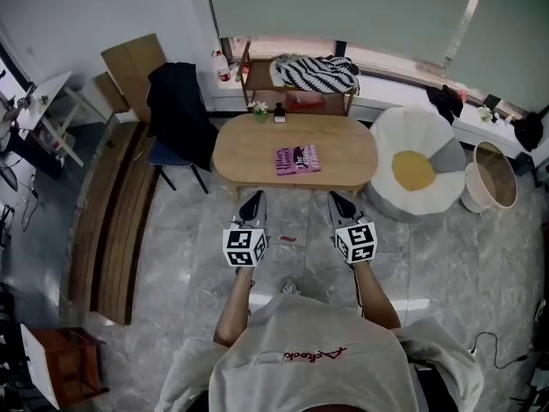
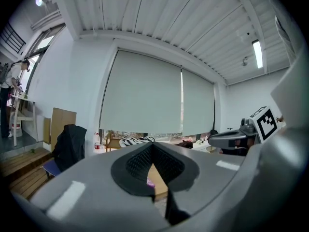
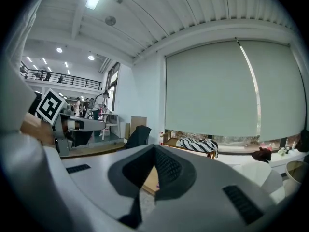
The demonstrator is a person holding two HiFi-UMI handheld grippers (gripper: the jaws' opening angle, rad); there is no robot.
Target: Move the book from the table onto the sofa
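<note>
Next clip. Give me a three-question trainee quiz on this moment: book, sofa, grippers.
1. True or false: the pink book lies on the white sofa.
2. The left gripper and right gripper are: A open; B shut and empty; C shut on the book.
3. What is draped over the chair left of the table?
Key: 1 false, it lies on the table; 2 B; 3 a dark jacket.
</note>
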